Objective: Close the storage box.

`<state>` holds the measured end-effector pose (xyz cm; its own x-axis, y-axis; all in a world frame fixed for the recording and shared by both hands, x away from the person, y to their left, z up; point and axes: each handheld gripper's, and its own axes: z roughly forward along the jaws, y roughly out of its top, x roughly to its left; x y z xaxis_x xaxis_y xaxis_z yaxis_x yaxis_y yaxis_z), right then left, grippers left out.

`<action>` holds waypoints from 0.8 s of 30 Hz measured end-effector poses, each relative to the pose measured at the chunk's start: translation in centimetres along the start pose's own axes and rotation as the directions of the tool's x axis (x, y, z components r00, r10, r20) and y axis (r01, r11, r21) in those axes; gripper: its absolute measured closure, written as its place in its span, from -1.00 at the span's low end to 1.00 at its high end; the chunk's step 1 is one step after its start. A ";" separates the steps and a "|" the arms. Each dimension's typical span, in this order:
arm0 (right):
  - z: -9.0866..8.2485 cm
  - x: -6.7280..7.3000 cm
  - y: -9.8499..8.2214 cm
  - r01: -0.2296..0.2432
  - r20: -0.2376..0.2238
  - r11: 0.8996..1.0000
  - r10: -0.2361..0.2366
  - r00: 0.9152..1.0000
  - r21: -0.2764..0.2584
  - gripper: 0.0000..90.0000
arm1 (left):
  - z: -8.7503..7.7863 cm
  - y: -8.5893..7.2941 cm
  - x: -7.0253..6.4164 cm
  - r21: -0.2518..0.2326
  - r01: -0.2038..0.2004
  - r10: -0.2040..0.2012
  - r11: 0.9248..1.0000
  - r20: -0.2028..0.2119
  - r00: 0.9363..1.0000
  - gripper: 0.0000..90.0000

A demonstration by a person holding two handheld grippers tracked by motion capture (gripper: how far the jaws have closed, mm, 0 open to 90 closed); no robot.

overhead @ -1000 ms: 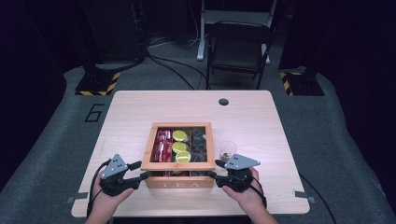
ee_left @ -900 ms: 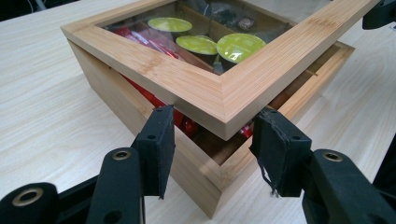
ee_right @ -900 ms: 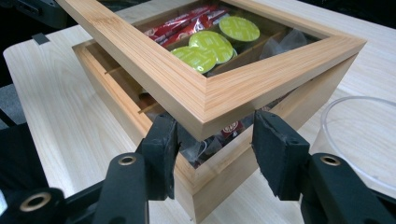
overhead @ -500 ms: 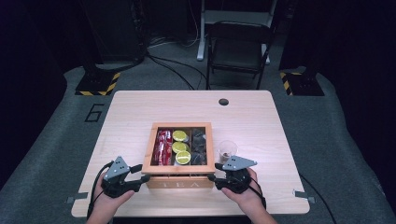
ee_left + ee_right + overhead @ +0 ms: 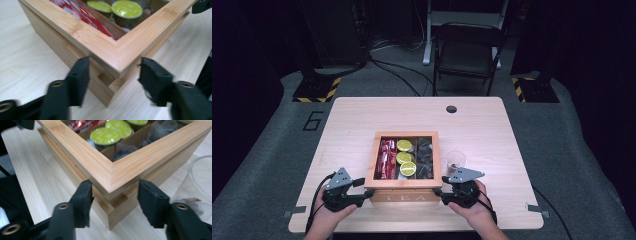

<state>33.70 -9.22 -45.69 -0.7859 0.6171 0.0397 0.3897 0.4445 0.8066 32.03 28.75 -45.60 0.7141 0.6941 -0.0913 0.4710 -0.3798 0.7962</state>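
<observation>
My left claw [image 5: 112, 75] sits at the near left corner of the wooden tea box [image 5: 404, 172], its jaws astride that corner. They have just been opening, and I can see a gap between each pad and the wood, so the claw is released with the corner between the jaws. My right claw [image 5: 115, 195] mirrors this at the box's near right corner: its jaws have just been opening too, both pads stand clear of the wood, and the corner lies between them, not gripped.

From the high view, the left claw [image 5: 357, 192] and right claw [image 5: 439, 192] flank the box's front face, which carries the letters TEA. The box rests on the surface [image 5: 352, 125], towards its near edge and roughly centred between my hands. Its framed lid [image 5: 110, 176] lies shut on the body, and through the lid's window I see three compartments: red packets [image 5: 387, 157] on the left, yellow-green capsules [image 5: 406, 157] in the middle, dark sachets [image 5: 425, 157] on the right.

A clear plastic cup [image 5: 455, 160] stands just beside the box's right side, near my right claw.
</observation>
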 end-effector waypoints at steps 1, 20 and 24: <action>0.2 0.1 0.0 0.016 0.003 0.999 -0.016 1.000 0.035 -0.07 | 0.0 0.0 -0.1 -0.012 -0.001 0.001 1.000 -0.007 1.000 -0.22; -0.3 1.0 0.9 0.047 -0.007 0.997 -0.048 0.999 -0.054 -0.29 | -0.3 0.2 0.3 -0.033 0.014 -0.015 0.999 -0.024 1.000 -0.30; -0.7 0.6 1.0 0.037 -0.005 0.997 -0.037 0.999 -0.074 -0.26 | -0.5 0.3 0.6 -0.033 0.018 -0.019 0.999 -0.030 0.999 -0.30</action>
<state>33.26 -8.89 -44.42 -0.8022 0.5970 0.0123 0.3241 0.4180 0.8487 32.30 29.38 -45.10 0.6891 0.7192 -0.0886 0.4668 -0.3471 0.8134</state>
